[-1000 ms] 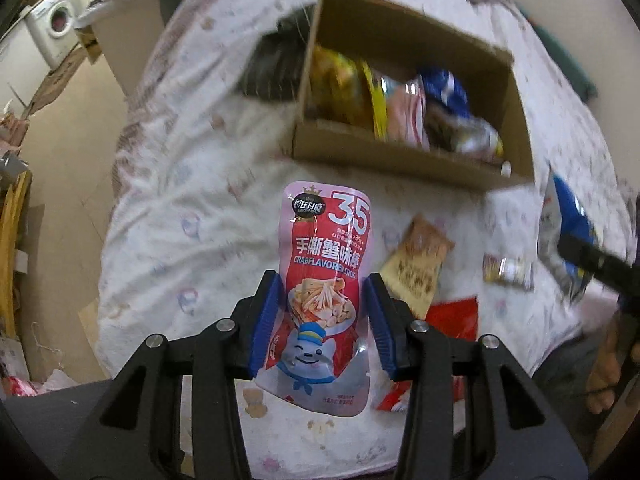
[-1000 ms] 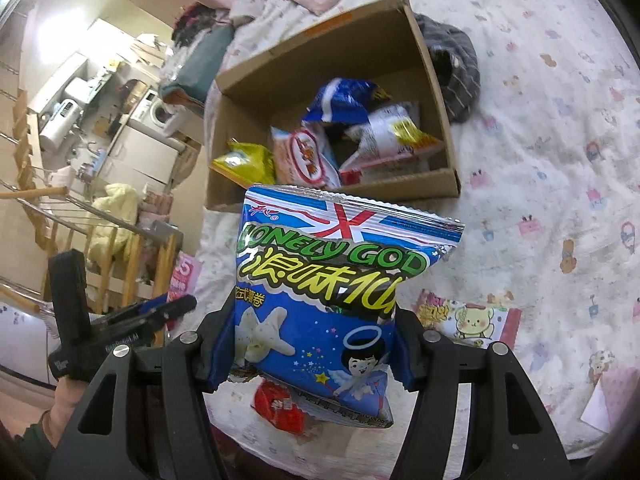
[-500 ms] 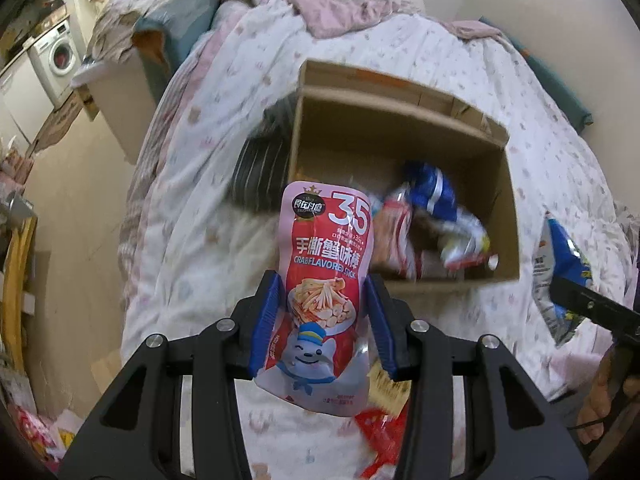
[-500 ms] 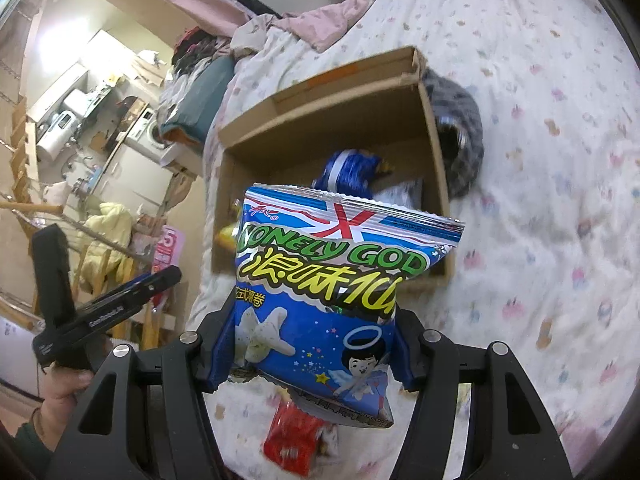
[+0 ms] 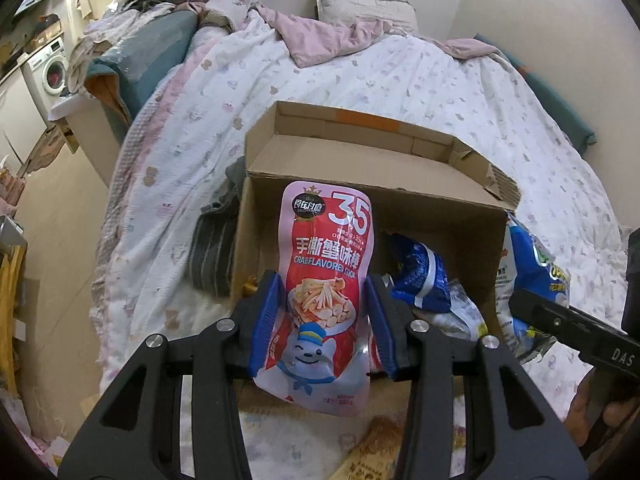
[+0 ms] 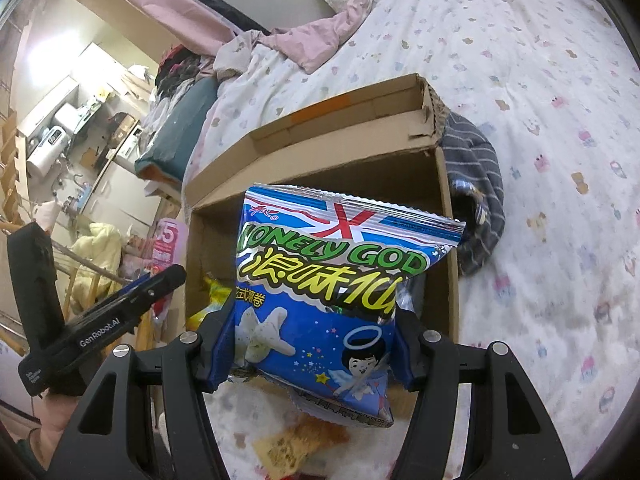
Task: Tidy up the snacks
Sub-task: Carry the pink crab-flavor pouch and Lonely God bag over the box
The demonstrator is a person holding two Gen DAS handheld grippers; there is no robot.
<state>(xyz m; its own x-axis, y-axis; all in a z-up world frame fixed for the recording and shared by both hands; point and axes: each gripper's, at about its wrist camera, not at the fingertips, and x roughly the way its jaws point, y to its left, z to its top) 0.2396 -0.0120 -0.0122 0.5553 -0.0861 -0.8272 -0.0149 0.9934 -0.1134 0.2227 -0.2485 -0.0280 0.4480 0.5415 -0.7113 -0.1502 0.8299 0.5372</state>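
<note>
My left gripper (image 5: 322,324) is shut on a pink and red crab stick pouch (image 5: 326,264), held upright in front of the open cardboard box (image 5: 360,152) on the bed. My right gripper (image 6: 308,350) is shut on a blue Lonely God snack bag (image 6: 340,280), held over the near edge of the same cardboard box (image 6: 320,128). Inside the box lie a blue packet (image 5: 420,272) and a yellow packet (image 6: 210,292). Each view shows the other gripper at its side edge: the right one (image 5: 576,332) and the left one (image 6: 100,320).
The box rests on a white patterned bedsheet (image 5: 360,76). A striped grey cloth (image 6: 476,184) lies against the box's side. An orange snack packet (image 6: 296,440) lies on the sheet below the grippers. Pink bedding and a pillow (image 5: 360,4) sit at the far end.
Both grippers have moved forward and slightly up toward the box with their snacks. The loose packets on the sheet have slipped below the view.
</note>
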